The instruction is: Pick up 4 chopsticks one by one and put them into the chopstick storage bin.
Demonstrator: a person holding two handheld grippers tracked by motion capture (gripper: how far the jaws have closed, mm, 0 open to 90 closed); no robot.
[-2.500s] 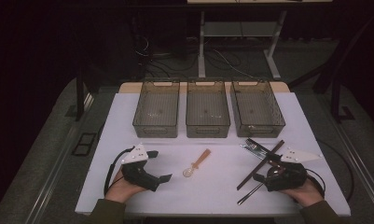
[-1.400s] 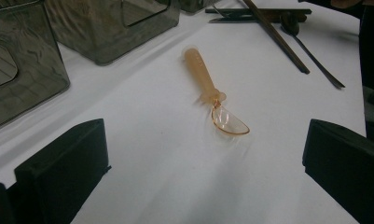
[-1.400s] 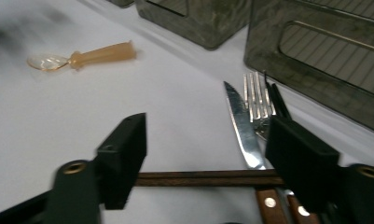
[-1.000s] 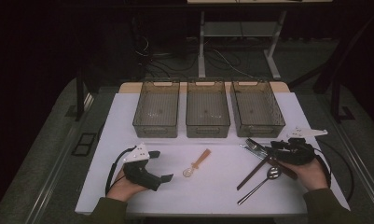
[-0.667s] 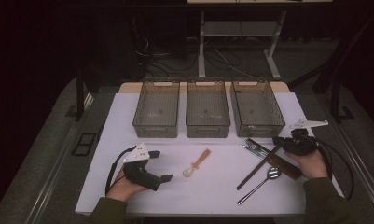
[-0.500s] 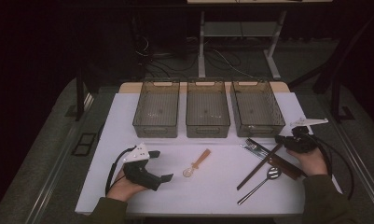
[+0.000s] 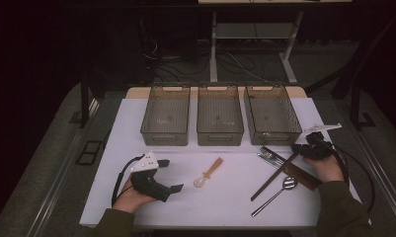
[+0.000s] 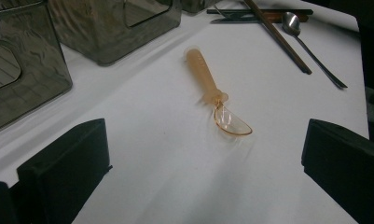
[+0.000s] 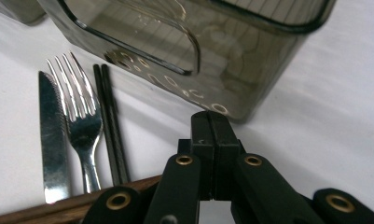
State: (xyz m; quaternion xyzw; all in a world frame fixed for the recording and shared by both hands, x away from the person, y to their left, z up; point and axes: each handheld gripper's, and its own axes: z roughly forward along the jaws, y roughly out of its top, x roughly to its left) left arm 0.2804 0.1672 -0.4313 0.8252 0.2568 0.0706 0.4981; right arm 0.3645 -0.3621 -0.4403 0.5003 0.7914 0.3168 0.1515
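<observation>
My right gripper (image 7: 295, 147) (image 9: 211, 122) is shut, pads pressed together with nothing between them. It hovers by the near right corner of the right bin (image 7: 273, 118) (image 9: 250, 60). Just left of it lie a knife (image 9: 51, 140), a fork (image 9: 82, 116) and black chopsticks (image 9: 111, 126), with a brown wooden stick (image 7: 302, 174) (image 9: 58, 209) under the gripper. My left gripper (image 7: 172, 175) (image 8: 207, 140) rests open on the table, pointing at an orange plastic spoon (image 7: 209, 174) (image 8: 212, 88) lying ahead of it, apart from the jaws.
Three smoky plastic bins stand in a row at the back; the left bin (image 7: 166, 121) and middle bin (image 7: 220, 121) look empty. A metal spoon (image 7: 277, 192) (image 8: 310, 42) and a long dark chopstick (image 7: 274, 175) lie at front right. White table cover (image 7: 225, 207).
The right hand has moved away from the table's near edge toward the right bin's corner and settled there. The left hand and the orange spoon have not moved.
</observation>
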